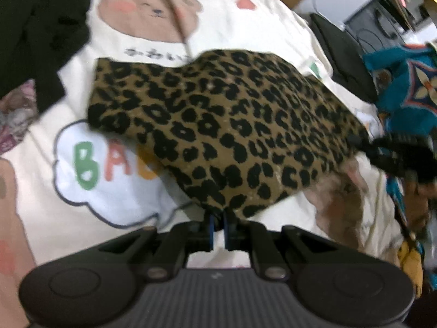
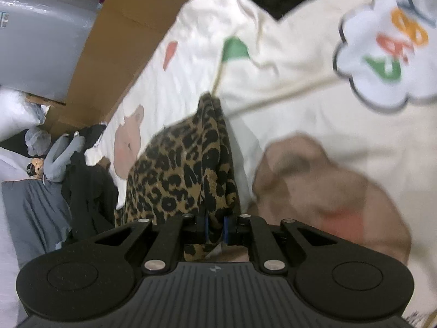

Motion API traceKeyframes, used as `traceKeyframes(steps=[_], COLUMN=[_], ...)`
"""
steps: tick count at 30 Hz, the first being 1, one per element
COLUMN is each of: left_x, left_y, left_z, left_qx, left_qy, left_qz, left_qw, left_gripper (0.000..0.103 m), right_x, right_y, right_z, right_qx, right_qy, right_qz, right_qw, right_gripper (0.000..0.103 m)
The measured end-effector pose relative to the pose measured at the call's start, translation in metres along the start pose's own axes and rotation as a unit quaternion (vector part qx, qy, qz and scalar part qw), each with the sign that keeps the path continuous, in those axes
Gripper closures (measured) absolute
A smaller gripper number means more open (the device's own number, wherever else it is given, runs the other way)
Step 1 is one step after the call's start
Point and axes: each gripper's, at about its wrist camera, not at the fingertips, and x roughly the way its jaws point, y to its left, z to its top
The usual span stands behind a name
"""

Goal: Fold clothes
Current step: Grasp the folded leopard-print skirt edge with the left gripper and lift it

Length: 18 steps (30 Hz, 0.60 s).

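A brown-and-black leopard-print knit garment (image 1: 218, 125) is held lifted above a cream bedsheet printed with cartoon bears and coloured letters (image 1: 245, 27), which covers the bed. The left tool (image 1: 218, 225) has its blue-padded fingers drawn together on the garment's near edge, the cloth spreading away from it in a wide sheet. At that sheet's far right corner, the other black tool can be seen gripping it, with a hand behind it. In the right wrist view the right tool (image 2: 215, 228) is likewise clamped on the same leopard-print cloth (image 2: 185, 164), which bunches into a narrow fold running away over the sheet (image 2: 286, 68). A heap of black clothing (image 1: 41, 35) lies on the sheet at the far left, touching a purple patterned cloth (image 1: 16, 114). A brown cardboard panel (image 2: 114, 41) stands along the bed's edge, with a grey plush toy (image 2: 62, 153) beside dark clothes near it.
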Motion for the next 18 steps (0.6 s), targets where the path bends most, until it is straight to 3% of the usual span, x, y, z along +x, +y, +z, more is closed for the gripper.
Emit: traceKeyframes(steps=[7,18], left_x=[0.0,-0.019], left_y=[-0.007,0.007], left_z=[0.003,0.038], left_qx=[0.019,0.031], left_qy=[0.019,-0.014], left_qz=[-0.028,-0.002], left_qw=[0.9993,0.9994], left_gripper=[0.095,0.093], right_x=[-0.011,-0.013], right_y=[0.02,0.021], right_z=[0.033,0.089], right_qx=[-0.043,-0.069], right_qy=[-0.03,-0.055], right_qz=[-0.011,-0.051], right_qw=[0.999,0.995], right_gripper=[0.095,0.095])
